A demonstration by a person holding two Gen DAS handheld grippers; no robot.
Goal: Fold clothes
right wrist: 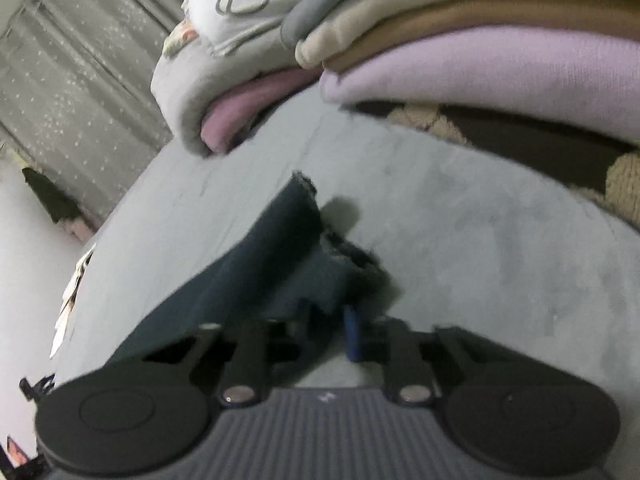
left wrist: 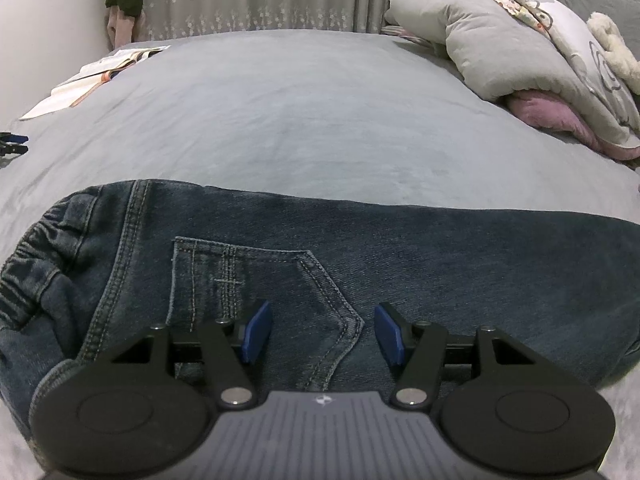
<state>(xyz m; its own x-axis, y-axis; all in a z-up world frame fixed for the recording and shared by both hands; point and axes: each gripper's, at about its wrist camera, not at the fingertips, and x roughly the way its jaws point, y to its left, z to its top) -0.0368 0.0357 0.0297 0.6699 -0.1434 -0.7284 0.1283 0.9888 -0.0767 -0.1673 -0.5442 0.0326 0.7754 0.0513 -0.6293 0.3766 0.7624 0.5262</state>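
While left claw [left wrist: 323,330] gapes over jeans [left wrist: 360,240], right claw [right wrist: 344,320] pinches hem (blurred).

A: Your left wrist view is sharp, evenly and softly lit; the jeans [left wrist: 360,240] stitching reads clearly. No glare.

B: Your right wrist view is smeared by motion blur; the clothes stack [right wrist: 480,52] is soft. One dark shadow on the bedspread [right wrist: 500,248]. Fisheye bends both edges, corners dark.
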